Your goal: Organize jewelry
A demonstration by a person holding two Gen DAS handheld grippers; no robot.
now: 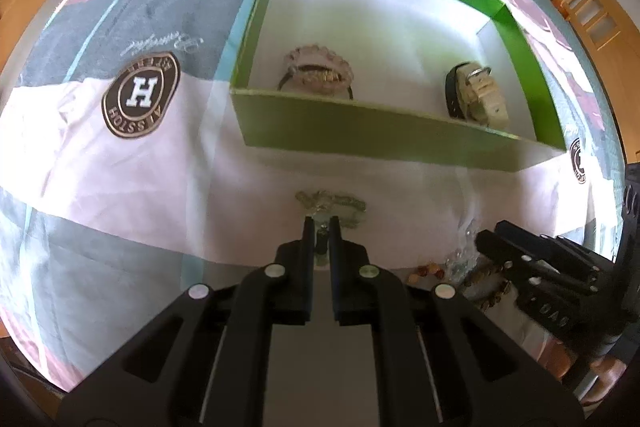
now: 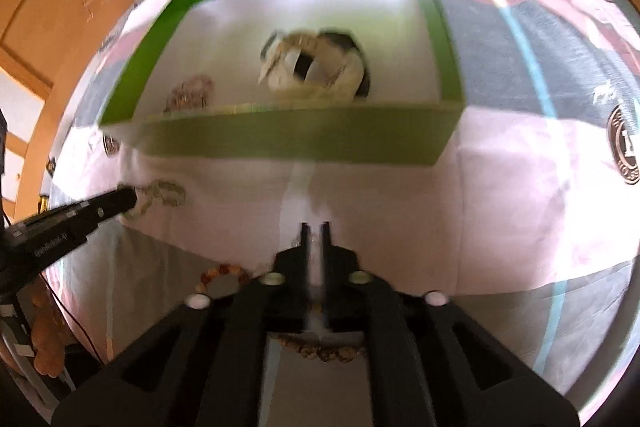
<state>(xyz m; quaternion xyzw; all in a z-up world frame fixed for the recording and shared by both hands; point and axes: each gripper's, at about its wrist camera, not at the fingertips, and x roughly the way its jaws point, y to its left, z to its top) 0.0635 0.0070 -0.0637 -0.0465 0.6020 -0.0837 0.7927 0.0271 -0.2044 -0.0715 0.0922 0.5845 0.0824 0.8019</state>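
Jewelry lies partly inside the green box (image 1: 360,131): a beaded bracelet (image 1: 318,71) and a cream strap watch (image 1: 478,95). On the bedsheet (image 1: 100,155) before it, the left gripper (image 1: 321,227) pinches a pale green chain (image 1: 332,205); the right gripper (image 2: 315,231) stands slightly apart, empty.

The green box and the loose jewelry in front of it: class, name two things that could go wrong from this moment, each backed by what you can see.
1. The left gripper is shut on only one part of the pale green chain bracelet; the rest trails on the bedsheet and might snag on the green box wall.
2. The right gripper hangs above the brown bead bracelet and might scatter it.
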